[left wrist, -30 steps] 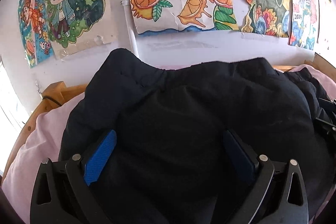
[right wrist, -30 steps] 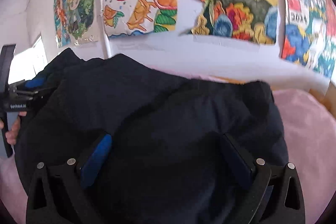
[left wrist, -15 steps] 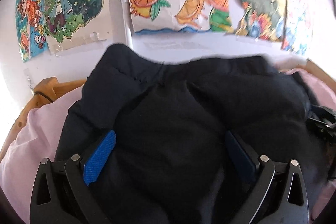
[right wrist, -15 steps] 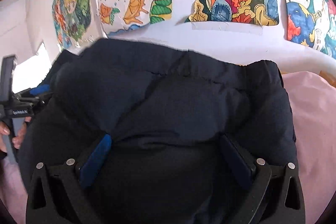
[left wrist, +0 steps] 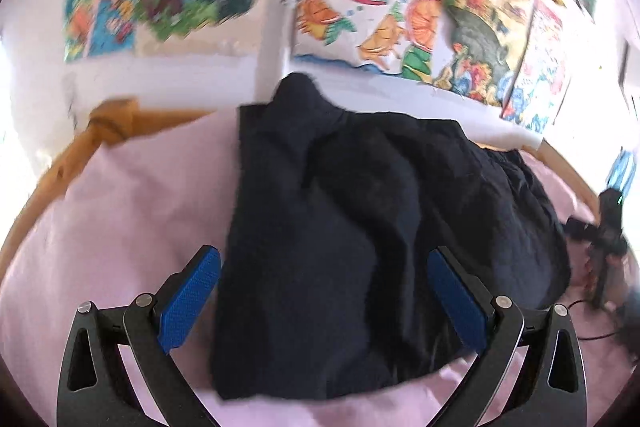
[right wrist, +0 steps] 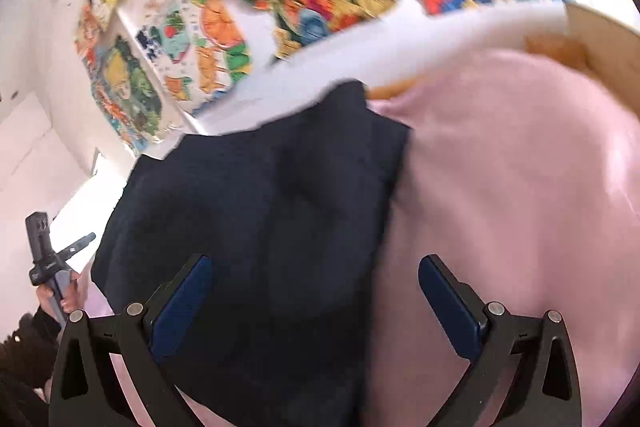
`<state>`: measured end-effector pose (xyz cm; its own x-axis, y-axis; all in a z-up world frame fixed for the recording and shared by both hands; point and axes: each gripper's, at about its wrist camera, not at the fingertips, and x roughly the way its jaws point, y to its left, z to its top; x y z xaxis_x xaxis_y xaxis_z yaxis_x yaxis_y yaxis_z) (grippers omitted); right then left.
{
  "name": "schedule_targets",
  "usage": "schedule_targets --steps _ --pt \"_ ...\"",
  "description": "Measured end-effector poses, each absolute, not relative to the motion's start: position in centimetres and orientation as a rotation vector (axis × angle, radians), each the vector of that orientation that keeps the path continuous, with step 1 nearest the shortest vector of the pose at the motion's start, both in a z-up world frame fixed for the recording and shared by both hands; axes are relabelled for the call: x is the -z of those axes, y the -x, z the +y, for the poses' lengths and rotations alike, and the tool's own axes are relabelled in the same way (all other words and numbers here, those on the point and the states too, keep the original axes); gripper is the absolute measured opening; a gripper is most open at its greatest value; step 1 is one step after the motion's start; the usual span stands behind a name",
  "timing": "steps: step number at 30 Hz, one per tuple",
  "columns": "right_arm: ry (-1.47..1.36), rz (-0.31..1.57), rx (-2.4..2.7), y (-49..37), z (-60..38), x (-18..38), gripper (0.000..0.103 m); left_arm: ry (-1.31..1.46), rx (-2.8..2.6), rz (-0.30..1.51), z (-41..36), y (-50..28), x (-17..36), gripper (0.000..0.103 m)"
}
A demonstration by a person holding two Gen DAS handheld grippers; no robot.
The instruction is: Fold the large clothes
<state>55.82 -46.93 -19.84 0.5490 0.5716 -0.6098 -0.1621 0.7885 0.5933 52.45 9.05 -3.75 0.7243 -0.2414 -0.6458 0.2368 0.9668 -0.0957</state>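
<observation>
- A second before, the dark garment (left wrist: pixel 360 247) had filled both wrist views and lay bunched between the pads; at this moment we saw it lying further off on the bed, with pink bedsheet (left wrist: pixel 120 219) showing around it on three sides.
- We took that to mean both tools had let go and drawn back and up, so one fold was likely just laid down; that is our reading, not something shown.
- Our left hand-held gripper (left wrist: pixel 324 303) was spread wide, blue pads well apart, nothing pinched; the garment's near left edge lay between them but clear of the left pad.
- Our right hand-held gripper (right wrist: pixel 316 303) was likewise spread and empty, with the garment's right edge running between its fingers and bare sheet under the right one.
- The garment sat as a lumpy, roughly rectangular bundle, its far end against the wall below the coloured drawings (left wrist: pixel 360 7), near the wooden bed frame (left wrist: pixel 112 123).
- The surface was still puffed and creased, so we judged the fold unfinished and a further fold or smoothing due.
- In the right wrist view, the other tool showed at the left edge, held in a hand (right wrist: pixel 68 297).
- Both views were motion-blurred, so fine detail of seams was beyond us.
- We saw no container, basket or box anywhere, and so nothing held in one.
</observation>
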Motion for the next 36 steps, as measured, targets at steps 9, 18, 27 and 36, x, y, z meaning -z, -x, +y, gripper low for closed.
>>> schedule_targets --steps 9,18,27,36 --pt "-0.553 0.891 -0.540 -59.4 -46.1 20.0 0.103 0.289 0.305 0.862 13.1 -51.1 6.5 0.102" --pt "-0.739 0.986 -0.426 -66.2 -47.7 23.8 0.103 0.310 0.378 0.883 12.6 -51.6 7.9 0.102" --pt "-0.703 1.088 -0.585 -69.1 -44.8 26.7 0.103 0.327 0.376 0.925 11.6 -53.6 10.0 0.102" --pt "-0.767 1.046 -0.656 -68.9 -44.5 27.6 0.103 0.509 0.416 0.911 13.9 -51.8 10.0 0.102"
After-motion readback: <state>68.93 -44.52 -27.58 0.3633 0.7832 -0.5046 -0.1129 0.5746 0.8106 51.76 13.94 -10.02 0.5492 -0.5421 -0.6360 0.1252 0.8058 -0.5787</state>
